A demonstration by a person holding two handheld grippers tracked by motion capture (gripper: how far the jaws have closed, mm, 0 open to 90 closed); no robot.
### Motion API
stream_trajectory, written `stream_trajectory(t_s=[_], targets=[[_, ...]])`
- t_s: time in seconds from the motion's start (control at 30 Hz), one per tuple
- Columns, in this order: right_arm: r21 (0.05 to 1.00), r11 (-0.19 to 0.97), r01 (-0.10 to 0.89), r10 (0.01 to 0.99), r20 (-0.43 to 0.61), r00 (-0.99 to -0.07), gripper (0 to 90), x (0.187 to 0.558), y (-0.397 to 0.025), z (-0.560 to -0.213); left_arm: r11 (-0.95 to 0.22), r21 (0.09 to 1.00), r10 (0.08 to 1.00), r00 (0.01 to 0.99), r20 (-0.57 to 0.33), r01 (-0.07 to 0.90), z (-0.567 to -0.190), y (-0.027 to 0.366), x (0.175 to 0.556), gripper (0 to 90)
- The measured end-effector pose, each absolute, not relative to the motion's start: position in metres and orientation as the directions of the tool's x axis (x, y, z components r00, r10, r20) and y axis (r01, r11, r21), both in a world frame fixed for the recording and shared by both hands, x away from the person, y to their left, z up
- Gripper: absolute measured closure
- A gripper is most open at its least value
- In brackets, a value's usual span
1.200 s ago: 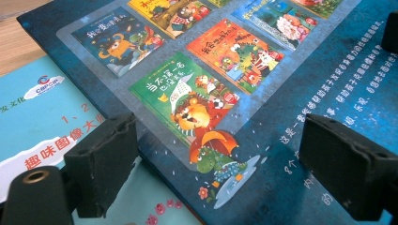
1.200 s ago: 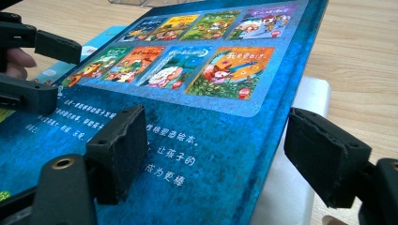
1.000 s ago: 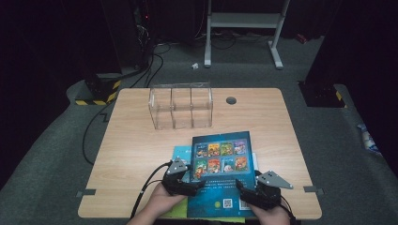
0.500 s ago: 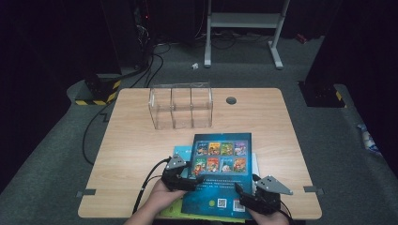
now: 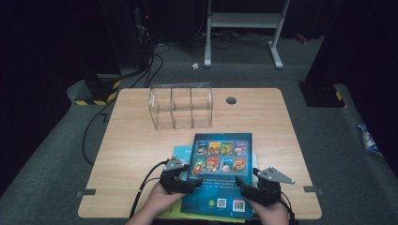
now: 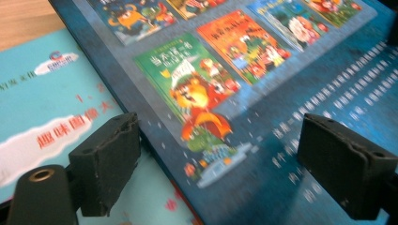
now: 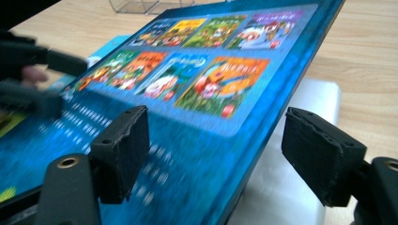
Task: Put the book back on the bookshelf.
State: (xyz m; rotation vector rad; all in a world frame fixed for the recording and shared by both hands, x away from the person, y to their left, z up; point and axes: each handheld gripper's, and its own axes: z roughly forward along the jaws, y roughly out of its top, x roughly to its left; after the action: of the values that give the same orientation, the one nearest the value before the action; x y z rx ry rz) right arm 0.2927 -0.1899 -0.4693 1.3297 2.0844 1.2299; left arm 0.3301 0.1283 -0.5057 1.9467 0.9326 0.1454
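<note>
At the near edge of the light wooden surface [image 5: 141, 140] our left gripper [image 5: 180, 180] and right gripper [image 5: 256, 190] hold their jaws open astride the sides of the dark blue picture book [image 5: 220, 173] atop a stack, with the clear plastic three-compartment box [image 5: 180, 107] beyond.

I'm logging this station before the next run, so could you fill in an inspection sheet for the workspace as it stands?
Surface: wooden table, with a round hole near its far edge.
Job's things: dark blue book on top of a stack near the front edge, a light blue book and a white book beneath it.
Clutter: clear divided box, nothing seen inside it.
Grippers: left gripper open, jaws either side of the dark blue book's left edge; right gripper open, straddling its right edge.
Cables: one trails from the left gripper off the front edge; more on the floor behind.
Surroundings: grey carpet, white metal stand, dark background.
</note>
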Motion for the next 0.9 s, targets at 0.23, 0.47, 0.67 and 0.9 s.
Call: stream_trajectory(t_s=[0.23, 0.47, 0.67, 0.9], targets=[[0.805, 0.166, 0.570, 0.860, 0.164, -0.483, 18.4, 0.314, -0.186, -0.475, -0.275, 0.796, 0.649, 0.714, -0.260, 0.540, -0.507, 0.131, 0.317, 14.5], [0.796, 0.172, 0.580, 0.858, 0.169, -0.486, 15.1, 0.323, -0.181, -0.476, -0.273, 0.800, 0.641, 0.721, -0.262, 0.534, -0.508, 0.134, 0.309, 15.6], [0.791, 0.176, 0.586, 0.860, 0.166, -0.483, 15.1, 0.324, -0.180, -0.475, -0.269, 0.804, 0.640, 0.722, -0.263, 0.531, -0.509, 0.135, 0.307, 16.1], [0.779, 0.173, 0.603, 0.855, 0.184, -0.484, 18.2, 0.325, -0.182, -0.474, -0.271, 0.803, 0.638, 0.724, -0.264, 0.531, -0.509, 0.135, 0.306, 16.5]])
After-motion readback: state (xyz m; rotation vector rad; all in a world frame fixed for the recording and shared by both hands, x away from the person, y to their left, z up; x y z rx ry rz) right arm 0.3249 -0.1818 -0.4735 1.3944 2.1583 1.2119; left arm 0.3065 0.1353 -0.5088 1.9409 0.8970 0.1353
